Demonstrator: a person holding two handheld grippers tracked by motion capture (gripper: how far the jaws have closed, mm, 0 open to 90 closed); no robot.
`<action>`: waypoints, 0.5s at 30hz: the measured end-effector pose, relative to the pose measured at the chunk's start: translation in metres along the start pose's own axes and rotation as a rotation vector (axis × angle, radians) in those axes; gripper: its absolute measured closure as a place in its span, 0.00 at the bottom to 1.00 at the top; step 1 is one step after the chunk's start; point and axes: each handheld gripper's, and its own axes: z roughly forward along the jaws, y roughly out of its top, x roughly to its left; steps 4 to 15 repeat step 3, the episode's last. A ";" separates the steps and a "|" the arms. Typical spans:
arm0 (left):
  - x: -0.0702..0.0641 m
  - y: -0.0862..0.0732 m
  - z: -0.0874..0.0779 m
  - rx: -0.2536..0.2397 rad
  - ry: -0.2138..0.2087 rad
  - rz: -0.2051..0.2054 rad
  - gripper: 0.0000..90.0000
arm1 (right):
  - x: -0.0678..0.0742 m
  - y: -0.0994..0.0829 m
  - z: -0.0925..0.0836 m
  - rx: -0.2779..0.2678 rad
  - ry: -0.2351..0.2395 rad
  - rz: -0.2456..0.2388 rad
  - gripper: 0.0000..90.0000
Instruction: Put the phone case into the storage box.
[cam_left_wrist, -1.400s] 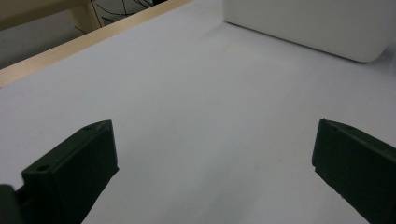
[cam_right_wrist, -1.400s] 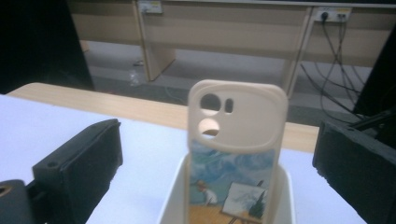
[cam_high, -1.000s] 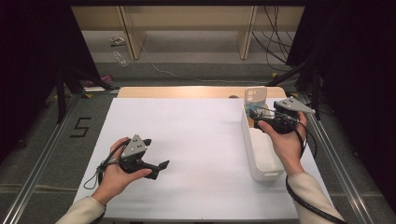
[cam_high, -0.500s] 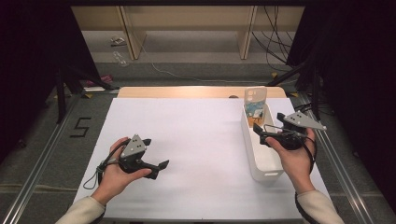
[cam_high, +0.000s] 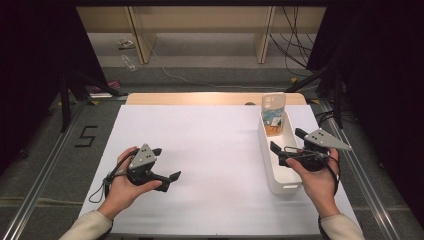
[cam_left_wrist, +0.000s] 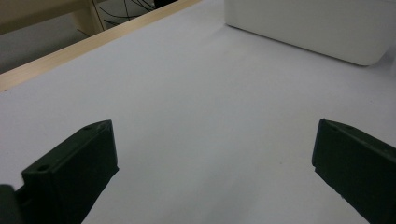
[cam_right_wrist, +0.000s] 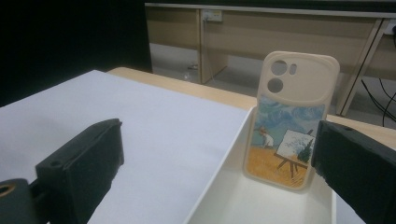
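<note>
- The right gripper (cam_high: 286, 148) hangs over the near half of the long white bin (cam_high: 266, 161) at the table's right side, held in the person's right hand (cam_high: 316, 182).
- Its jaws stand wide apart with nothing between them; in the right gripper view (cam_right_wrist: 219, 154) they frame the bin's inside and touch neither wall.
- A phone case (cam_high: 273, 114) stands upright at the far end of the bin, leaning on the end wall, well apart from the right gripper's jaw tips.
- In the right gripper view the phone case (cam_right_wrist: 290, 119) shows its back: a cream rim, camera cut-outs at the top, and a painted scene of a figure at an easel in a yellow field under a blue sky.
- The case's lower edge rests on the bin's floor (cam_right_wrist: 254, 203); its top rises above the bin's rim.
- The left gripper (cam_high: 169, 181) sits low over the white table cover (cam_high: 200, 150) at the near left, held in the person's left hand (cam_high: 122, 187).
- Its jaws too are spread wide and hold nothing; in the left gripper view (cam_left_wrist: 215, 154) bare white surface lies between them.
- That view also shows the bin's rounded outer wall (cam_left_wrist: 313, 25) far ahead, well apart from the left gripper.
- The table's wooden edge (cam_high: 210, 98) runs along the far side beyond the cover.
</note>
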 end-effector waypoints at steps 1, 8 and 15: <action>0.000 0.000 0.000 -0.001 0.000 -0.001 0.00 | 0.000 0.000 -0.001 -0.002 0.001 0.001 0.04; 0.000 0.000 0.000 -0.001 0.000 -0.002 0.00 | 0.000 0.000 -0.002 -0.009 0.003 0.005 0.04; 0.000 0.000 0.000 -0.001 0.000 -0.002 0.00 | 0.000 0.000 -0.002 -0.009 0.003 0.005 0.04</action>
